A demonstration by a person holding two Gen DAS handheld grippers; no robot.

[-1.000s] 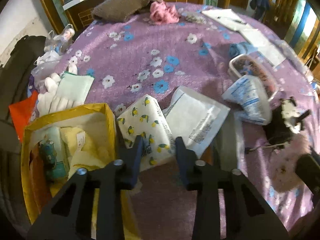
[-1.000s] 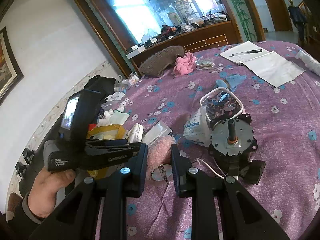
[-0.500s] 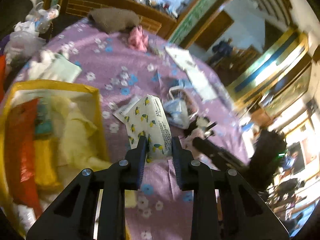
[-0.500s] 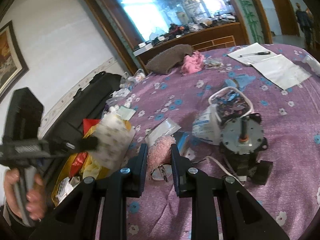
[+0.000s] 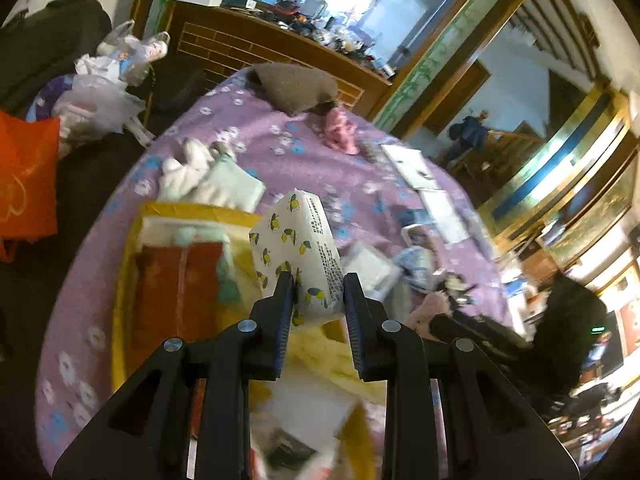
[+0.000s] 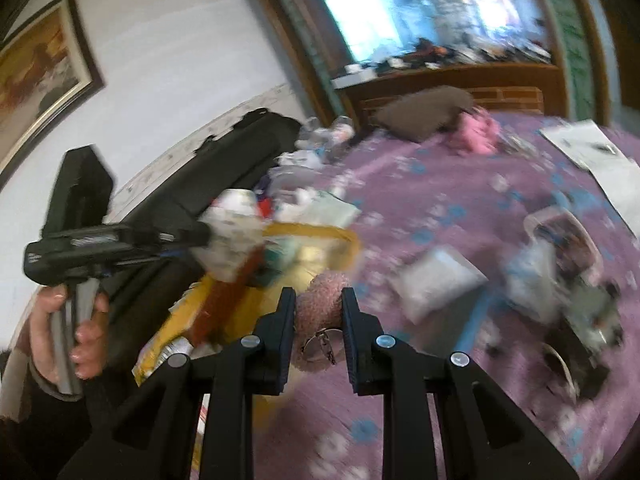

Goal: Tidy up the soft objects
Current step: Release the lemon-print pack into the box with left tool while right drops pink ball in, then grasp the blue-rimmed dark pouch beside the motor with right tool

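Observation:
My left gripper (image 5: 319, 292) is shut on a white tissue pack with a lemon print (image 5: 298, 248) and holds it in the air above the yellow box (image 5: 120, 288), which holds red, yellow and green soft things. In the right wrist view the left gripper (image 6: 200, 240) and the pack (image 6: 232, 236) hang over the same box (image 6: 344, 240). My right gripper (image 6: 319, 312) is shut on a pink fluffy keyring toy (image 6: 320, 304) with a metal ring, lifted just beside the box.
The purple flowered tablecloth (image 5: 288, 148) carries white gloves and a pale green pack (image 5: 224, 180), a brown cushion (image 5: 292, 86), a pink cloth (image 5: 340, 132), papers, a clear bagged pack (image 6: 436, 280), a plastic tub and a motor (image 6: 584, 312). Bags lie left of the table.
My left gripper closed on the lemon pack, lifted it off the table and swung it left over the yellow box. My right gripper carried the pink toy left toward the box.

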